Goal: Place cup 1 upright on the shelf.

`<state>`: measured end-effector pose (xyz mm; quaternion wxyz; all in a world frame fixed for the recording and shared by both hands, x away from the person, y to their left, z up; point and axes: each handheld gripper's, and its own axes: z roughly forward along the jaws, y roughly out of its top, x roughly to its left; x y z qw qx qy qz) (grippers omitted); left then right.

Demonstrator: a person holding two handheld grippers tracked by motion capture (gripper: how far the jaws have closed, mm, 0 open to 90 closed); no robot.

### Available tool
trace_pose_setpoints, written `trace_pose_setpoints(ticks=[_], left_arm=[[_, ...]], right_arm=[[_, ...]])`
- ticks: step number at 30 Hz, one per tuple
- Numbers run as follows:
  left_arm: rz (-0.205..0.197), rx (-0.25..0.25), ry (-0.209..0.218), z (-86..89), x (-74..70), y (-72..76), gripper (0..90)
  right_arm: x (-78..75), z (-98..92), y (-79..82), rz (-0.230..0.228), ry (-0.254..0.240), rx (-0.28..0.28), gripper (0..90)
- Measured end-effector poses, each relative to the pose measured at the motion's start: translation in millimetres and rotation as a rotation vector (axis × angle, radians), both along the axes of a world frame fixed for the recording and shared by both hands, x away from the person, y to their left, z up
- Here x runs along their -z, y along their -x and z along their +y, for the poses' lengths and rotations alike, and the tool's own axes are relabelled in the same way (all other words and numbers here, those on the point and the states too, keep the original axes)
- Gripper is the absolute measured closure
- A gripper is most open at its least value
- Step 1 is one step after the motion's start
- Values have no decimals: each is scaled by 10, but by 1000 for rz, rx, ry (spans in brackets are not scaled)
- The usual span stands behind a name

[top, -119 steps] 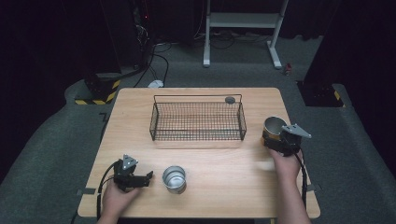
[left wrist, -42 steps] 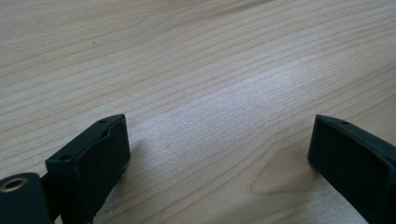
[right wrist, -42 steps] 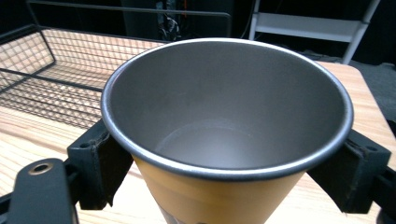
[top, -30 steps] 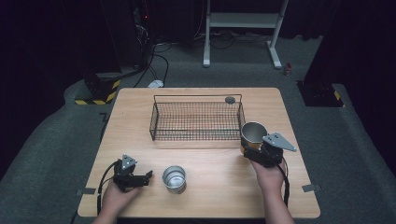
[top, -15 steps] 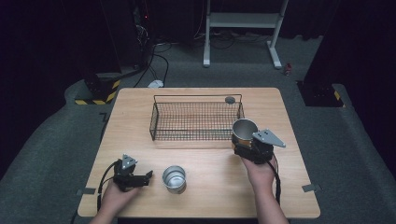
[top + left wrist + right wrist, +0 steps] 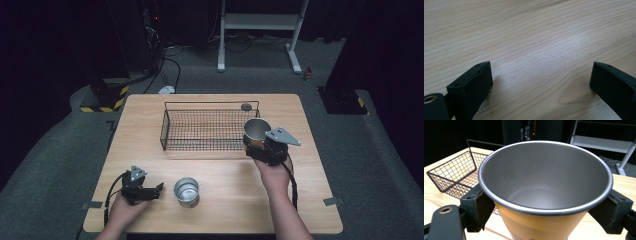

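Observation:
My right gripper (image 6: 261, 144) (image 6: 546, 211) is shut on an orange cup with a steel inside (image 6: 256, 130) (image 6: 544, 195). It holds the cup upright above the table, at the near right corner of the black wire basket (image 6: 210, 127) (image 6: 451, 173). The jaws press on the cup's two sides just under the rim. A second, silver cup (image 6: 186, 191) stands on the table near the front edge. My left gripper (image 6: 158, 189) (image 6: 541, 82) lies on the wood to the left of that cup, open, with bare table between its jaws.
The wooden table (image 6: 225, 175) carries a small dark round object (image 6: 246, 106) behind the basket's far right corner. Dark floor, cables and a white stand (image 6: 260, 22) lie beyond the far edge. The basket is empty inside.
My right gripper has carried the orange cup leftward and a little up, from the table's right side to the basket's right end. The left gripper and the silver cup have stayed put.

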<state>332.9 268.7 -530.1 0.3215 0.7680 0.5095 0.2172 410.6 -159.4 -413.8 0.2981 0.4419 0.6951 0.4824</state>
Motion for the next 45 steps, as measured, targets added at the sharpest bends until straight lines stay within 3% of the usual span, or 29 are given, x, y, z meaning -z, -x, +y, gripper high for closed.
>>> trace_pose_setpoints(ticks=[22,33,45], left_arm=[[-2,0,1,0,2,-1,48],[0,2,0,1,1,-2,46],[0,6,-1,4,1,-4,44]], right_arm=[[-237,309,-444,-4,25,-13,144],[-257,489,-637,12,35,-10,144],[-258,531,-764,21,35,1,144]])
